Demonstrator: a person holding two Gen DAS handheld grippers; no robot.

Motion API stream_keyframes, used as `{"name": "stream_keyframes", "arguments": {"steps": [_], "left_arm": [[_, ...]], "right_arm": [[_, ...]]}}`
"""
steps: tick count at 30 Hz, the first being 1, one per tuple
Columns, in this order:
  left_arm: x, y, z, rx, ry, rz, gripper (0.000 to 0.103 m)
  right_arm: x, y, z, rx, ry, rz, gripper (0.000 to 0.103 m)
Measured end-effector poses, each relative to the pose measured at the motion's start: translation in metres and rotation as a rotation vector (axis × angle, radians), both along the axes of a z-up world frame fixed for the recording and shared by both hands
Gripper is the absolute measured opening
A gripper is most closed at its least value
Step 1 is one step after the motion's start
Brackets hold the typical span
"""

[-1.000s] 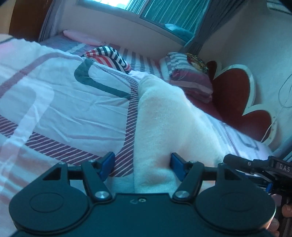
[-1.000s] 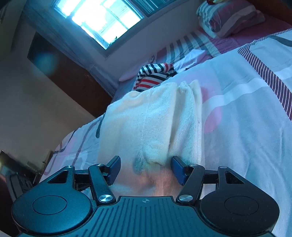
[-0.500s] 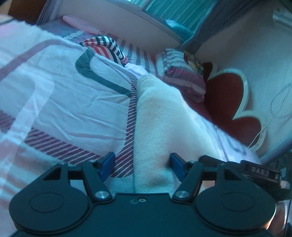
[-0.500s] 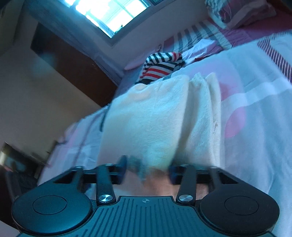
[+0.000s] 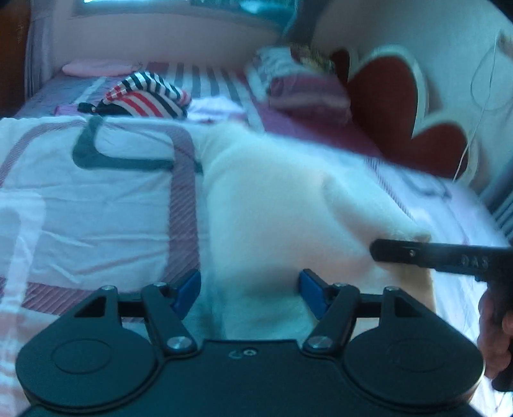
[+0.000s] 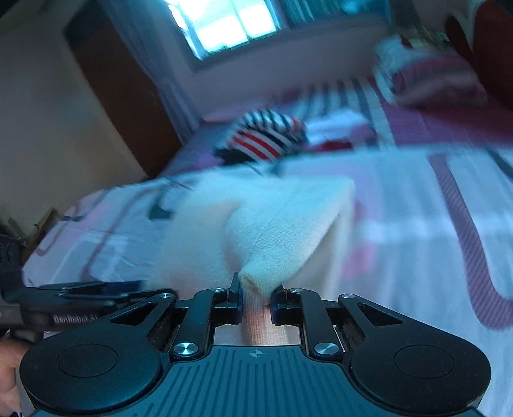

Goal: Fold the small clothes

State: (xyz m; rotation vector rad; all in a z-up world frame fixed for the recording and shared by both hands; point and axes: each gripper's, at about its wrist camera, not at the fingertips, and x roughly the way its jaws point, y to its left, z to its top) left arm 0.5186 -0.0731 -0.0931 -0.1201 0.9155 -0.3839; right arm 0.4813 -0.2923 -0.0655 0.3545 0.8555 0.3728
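A cream knitted garment [image 5: 272, 205] lies folded lengthwise on the bed. My left gripper [image 5: 250, 293] is open, its blue fingertips [image 5: 189, 288] astride the garment's near end without pinching it. My right gripper [image 6: 255, 304] is shut on a bunched near corner of the cream garment [image 6: 275, 237], which is lifted a little off the bedspread. The right gripper also shows as a black bar in the left wrist view [image 5: 433, 256], at the garment's right edge. The left gripper shows in the right wrist view [image 6: 80, 295] at the lower left.
The bedspread [image 5: 96, 208] is white with maroon stripes. A red, white and navy striped garment [image 5: 147, 99] lies further up the bed. Striped pillows [image 5: 304, 86] lean by a red heart-shaped headboard [image 5: 400, 106]. A window [image 6: 224, 25] is beyond.
My right gripper has closed on the garment's near corner and lifted it. Both cameras have swung, and the views are blurred. My left gripper stays open over the garment's end.
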Motion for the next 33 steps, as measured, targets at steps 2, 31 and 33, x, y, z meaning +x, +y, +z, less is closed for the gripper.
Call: {"name": "stream_keyframes", "arguments": {"steps": [2, 31, 33], "left_arm": [[0.001, 0.0, -0.007, -0.014, 0.014, 0.015, 0.069], [0.001, 0.03, -0.003, -0.105, -0.022, 0.07, 0.072], [-0.021, 0.026, -0.01, -0.054, -0.027, 0.055, 0.073]], "right_arm": [[0.006, -0.01, -0.015, 0.058, 0.05, -0.014, 0.015], [-0.004, -0.005, 0.003, -0.225, -0.192, -0.001, 0.053], [-0.029, 0.001, -0.001, -0.209, -0.161, 0.024, 0.053]]}}
